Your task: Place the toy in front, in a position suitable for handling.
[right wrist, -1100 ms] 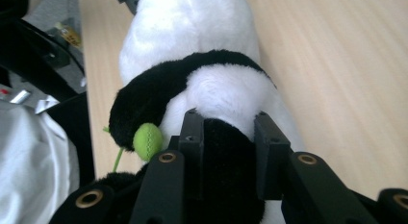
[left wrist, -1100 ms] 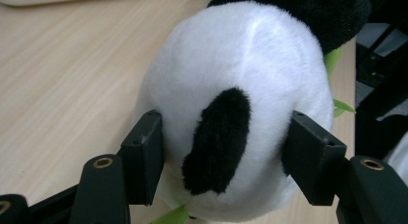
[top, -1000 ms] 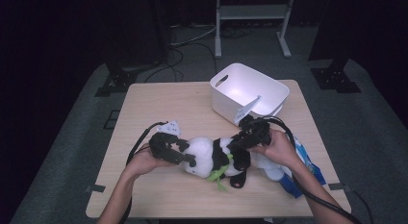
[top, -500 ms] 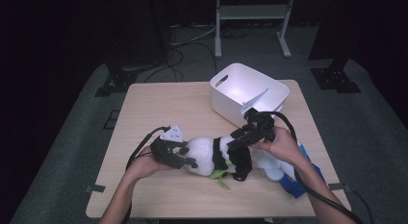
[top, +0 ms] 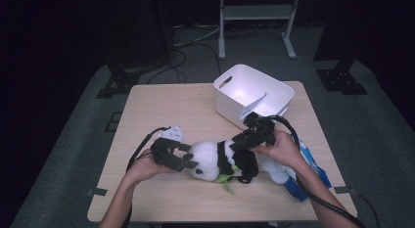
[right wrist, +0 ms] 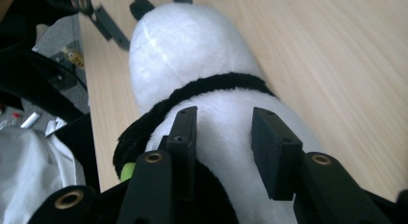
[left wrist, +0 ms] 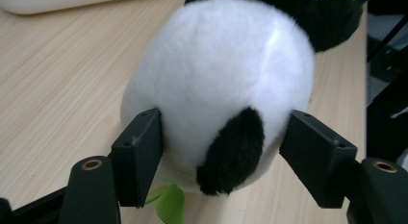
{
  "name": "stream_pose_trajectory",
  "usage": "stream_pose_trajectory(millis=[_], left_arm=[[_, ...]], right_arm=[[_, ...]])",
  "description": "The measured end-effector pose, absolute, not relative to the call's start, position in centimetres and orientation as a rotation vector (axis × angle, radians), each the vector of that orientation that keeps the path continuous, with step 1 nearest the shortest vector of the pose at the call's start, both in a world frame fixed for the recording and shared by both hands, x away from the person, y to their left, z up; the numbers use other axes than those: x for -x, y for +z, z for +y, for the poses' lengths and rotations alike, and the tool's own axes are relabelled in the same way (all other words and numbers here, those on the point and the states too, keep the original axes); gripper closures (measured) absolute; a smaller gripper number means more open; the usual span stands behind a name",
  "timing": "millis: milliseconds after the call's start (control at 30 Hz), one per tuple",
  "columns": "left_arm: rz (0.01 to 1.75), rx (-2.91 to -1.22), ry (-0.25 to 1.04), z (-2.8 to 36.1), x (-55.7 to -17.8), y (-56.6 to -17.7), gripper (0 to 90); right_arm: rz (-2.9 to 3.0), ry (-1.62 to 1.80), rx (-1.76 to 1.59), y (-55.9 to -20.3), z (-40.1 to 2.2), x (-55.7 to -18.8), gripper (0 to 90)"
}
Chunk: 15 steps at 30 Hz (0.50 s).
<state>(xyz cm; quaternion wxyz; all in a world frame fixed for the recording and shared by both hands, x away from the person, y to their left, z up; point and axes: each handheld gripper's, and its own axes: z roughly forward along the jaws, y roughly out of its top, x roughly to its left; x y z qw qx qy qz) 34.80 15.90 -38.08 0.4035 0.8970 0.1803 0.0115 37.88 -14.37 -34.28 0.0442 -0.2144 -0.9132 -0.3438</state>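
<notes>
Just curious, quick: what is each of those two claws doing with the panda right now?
Left gripper: jaws around the toy panda's head, just opening, pads barely touching.
Right gripper: jaws just closing, pinching the panda's back.

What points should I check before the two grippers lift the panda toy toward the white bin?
1. Left gripper around the panda's head: ok; jaws just opened wider, right pad apart from fur.
2. Right gripper pinching the panda's body: cannot tell; jaws just closed further.
3. White bin empty and upright: ok.
4. Table between panda and bin free: ok.
5. Blue item beside right hand clear of cable: cannot tell.
</notes>
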Motion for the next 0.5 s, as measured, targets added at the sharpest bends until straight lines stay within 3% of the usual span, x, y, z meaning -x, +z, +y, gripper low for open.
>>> stream_pose_trajectory(millis=[500], left_arm=[[0.424, -2.266, -0.007, 14.2, -35.0, -36.8, 29.9]], right_arm=[[-2.836, -1.008, 0.560, -34.7, -13.9, -36.5, 62.6]])
